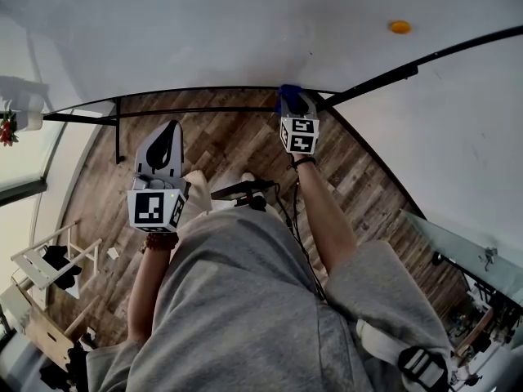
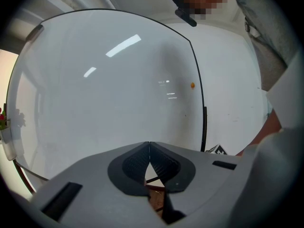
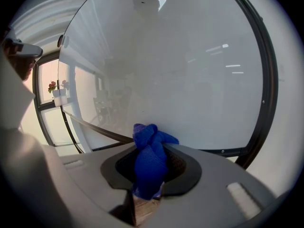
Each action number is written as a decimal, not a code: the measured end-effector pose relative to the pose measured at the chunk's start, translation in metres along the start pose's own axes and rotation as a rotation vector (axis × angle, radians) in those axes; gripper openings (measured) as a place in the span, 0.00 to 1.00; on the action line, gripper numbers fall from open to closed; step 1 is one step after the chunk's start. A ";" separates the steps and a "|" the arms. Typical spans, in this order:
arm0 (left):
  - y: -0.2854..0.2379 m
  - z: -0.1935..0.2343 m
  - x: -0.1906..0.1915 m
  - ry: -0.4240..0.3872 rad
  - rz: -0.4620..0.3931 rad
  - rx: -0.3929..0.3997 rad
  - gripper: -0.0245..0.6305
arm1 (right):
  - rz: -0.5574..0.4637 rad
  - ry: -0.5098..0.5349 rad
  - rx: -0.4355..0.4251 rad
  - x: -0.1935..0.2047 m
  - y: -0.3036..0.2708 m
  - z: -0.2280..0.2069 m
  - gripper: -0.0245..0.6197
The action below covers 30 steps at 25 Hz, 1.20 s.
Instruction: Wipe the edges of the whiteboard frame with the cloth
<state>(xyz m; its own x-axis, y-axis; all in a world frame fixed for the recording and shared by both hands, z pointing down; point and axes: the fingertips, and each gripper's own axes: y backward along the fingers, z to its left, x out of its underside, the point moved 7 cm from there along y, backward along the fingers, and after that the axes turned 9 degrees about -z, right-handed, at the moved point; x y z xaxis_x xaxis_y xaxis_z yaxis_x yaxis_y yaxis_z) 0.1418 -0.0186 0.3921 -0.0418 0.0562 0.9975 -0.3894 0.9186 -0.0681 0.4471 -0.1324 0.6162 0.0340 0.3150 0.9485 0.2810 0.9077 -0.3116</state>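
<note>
Your right hand-held gripper (image 1: 294, 104) clamps the blue cloth (image 3: 149, 158) by the whiteboard frame (image 1: 204, 90), top centre; your left hand-held gripper (image 1: 167, 140) is closed, empty

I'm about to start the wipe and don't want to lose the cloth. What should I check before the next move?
1. Blue cloth clamped in right gripper: ok.
2. Cloth at the lower bar of the whiteboard frame: ok.
3. Cloth pressing on that bar: cannot tell.
4. Left gripper shut, empty, off the board: ok.
5. Orange dot away from the frame: ok.
</note>
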 end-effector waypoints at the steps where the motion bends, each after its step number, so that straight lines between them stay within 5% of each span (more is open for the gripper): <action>1: 0.001 0.003 0.001 0.005 0.000 -0.003 0.05 | 0.003 0.004 -0.002 0.000 -0.001 0.003 0.20; 30: 0.007 0.085 0.024 0.027 -0.033 0.040 0.05 | 0.012 0.029 -0.021 -0.004 -0.019 0.066 0.20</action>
<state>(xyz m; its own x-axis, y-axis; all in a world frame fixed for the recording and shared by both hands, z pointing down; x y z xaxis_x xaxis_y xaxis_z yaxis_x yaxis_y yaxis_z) 0.0597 -0.0443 0.4146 -0.0039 0.0369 0.9993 -0.4264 0.9038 -0.0350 0.3779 -0.1327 0.6149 0.0647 0.3174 0.9461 0.3002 0.8980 -0.3218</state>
